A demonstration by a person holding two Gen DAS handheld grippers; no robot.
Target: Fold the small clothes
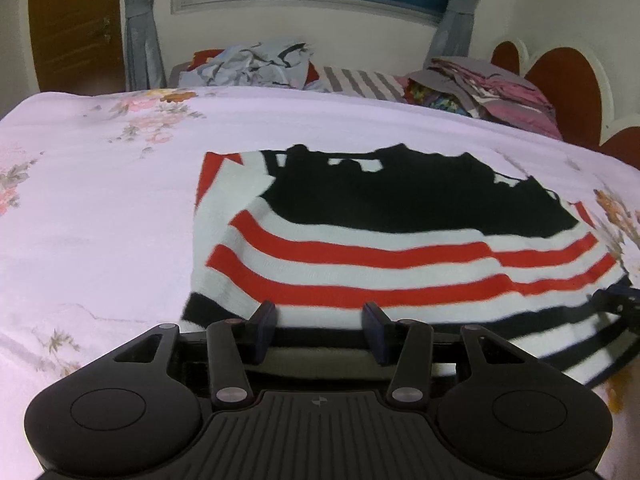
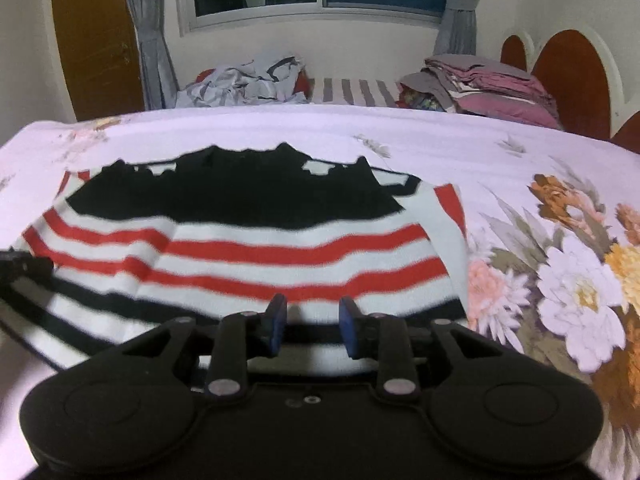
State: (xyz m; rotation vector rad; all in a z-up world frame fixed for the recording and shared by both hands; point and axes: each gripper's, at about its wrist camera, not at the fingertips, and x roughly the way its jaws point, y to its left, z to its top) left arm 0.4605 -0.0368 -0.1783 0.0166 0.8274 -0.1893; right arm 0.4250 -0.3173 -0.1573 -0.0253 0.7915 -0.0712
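Note:
A small knitted sweater (image 1: pixel 360 248) lies flat on the bed: white with red stripes, black stripes along the near hem and a black panel at the far side. My left gripper (image 1: pixel 320 314) hovers over the near hem towards the sweater's left side, its jaws apart with only cloth showing behind the gap. My right gripper (image 2: pixel 313 312) is above the sweater (image 2: pixel 248 256) at the near hem on the right side, jaws a little apart, nothing pinched. Each gripper shows at the edge of the other's view: the right gripper (image 1: pixel 618 300), the left gripper (image 2: pixel 24 266).
The bed is covered by a pale pink floral sheet (image 1: pixel 100 220). At its far side lie a crumpled grey-blue pile of clothes (image 1: pixel 248 66) and a stack of folded purple and grey cloth (image 2: pixel 492 88). A red headboard (image 2: pixel 572 80) stands at the right, a window and curtains behind.

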